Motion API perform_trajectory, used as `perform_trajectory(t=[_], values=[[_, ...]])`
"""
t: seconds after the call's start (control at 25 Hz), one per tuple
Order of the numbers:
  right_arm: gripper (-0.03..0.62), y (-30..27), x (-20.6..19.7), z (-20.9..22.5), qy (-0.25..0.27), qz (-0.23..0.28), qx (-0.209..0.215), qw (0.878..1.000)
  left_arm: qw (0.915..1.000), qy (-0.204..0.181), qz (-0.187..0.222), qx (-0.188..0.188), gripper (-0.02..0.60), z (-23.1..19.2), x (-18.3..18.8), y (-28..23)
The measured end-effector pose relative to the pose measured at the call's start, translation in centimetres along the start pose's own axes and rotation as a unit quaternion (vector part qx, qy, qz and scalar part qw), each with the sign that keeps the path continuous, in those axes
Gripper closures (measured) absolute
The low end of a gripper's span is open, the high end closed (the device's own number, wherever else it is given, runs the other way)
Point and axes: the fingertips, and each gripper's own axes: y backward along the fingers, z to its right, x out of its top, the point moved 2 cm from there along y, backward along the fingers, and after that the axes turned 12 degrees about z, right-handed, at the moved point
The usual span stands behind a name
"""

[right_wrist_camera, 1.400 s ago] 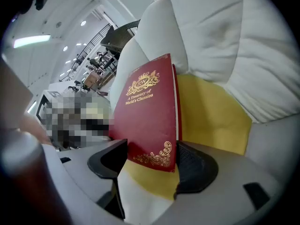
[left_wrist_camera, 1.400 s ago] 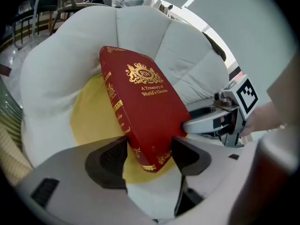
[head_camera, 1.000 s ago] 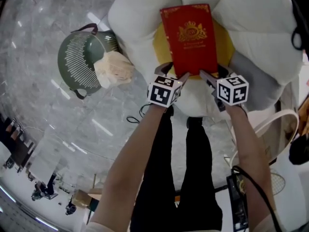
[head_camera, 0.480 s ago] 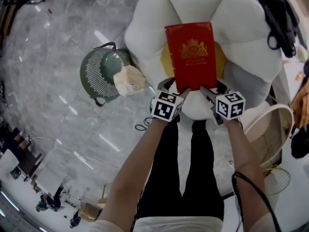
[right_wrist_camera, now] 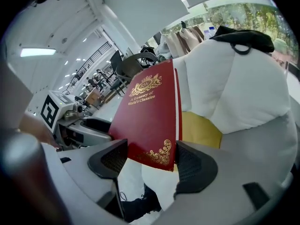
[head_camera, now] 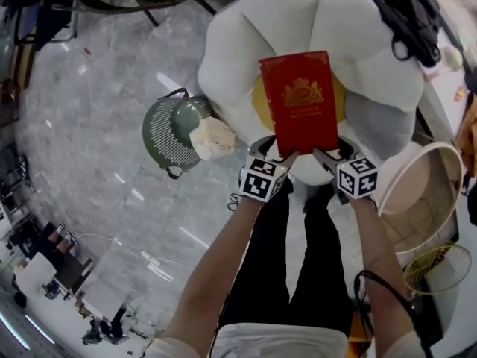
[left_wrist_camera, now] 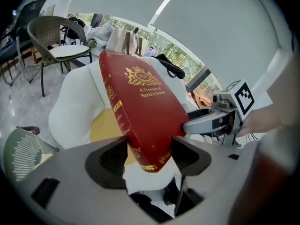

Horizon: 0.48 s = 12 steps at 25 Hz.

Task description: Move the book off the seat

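A red hardcover book [head_camera: 302,99] with gold print hangs tilted above the yellow middle [head_camera: 261,101] of the white petal-shaped seat [head_camera: 246,58]. My left gripper [head_camera: 274,154] is shut on its near left corner. My right gripper [head_camera: 328,154] is shut on its near right corner. In the left gripper view the book [left_wrist_camera: 145,111] stands wedged between the dark pads of my left gripper [left_wrist_camera: 149,156], spine to the left. In the right gripper view the book [right_wrist_camera: 150,116] is clamped by my right gripper [right_wrist_camera: 147,161] at its gold-scrolled corner.
A green slotted basket [head_camera: 168,129] with a cream cloth [head_camera: 212,136] stands on the marble floor left of the seat. A black bag [head_camera: 406,17] lies on the seat's far right petal. A round white hamper [head_camera: 425,192] and a racket [head_camera: 436,267] are at the right. The person's legs [head_camera: 298,267] stand before the seat.
Both grippers have risen together with the book held between them, so it now hangs higher above the seat. The grip on both near corners is unchanged.
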Motion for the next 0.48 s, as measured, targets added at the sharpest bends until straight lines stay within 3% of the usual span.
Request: perform_trajectory(t=[0.48], values=[[0.266, 8.2, -1.1, 2.2, 0.002, 0.017, -0.002, 1.000, 0.9998, -0.016, 0.005, -0.004, 0.290, 8.4, -0.4, -0.1]])
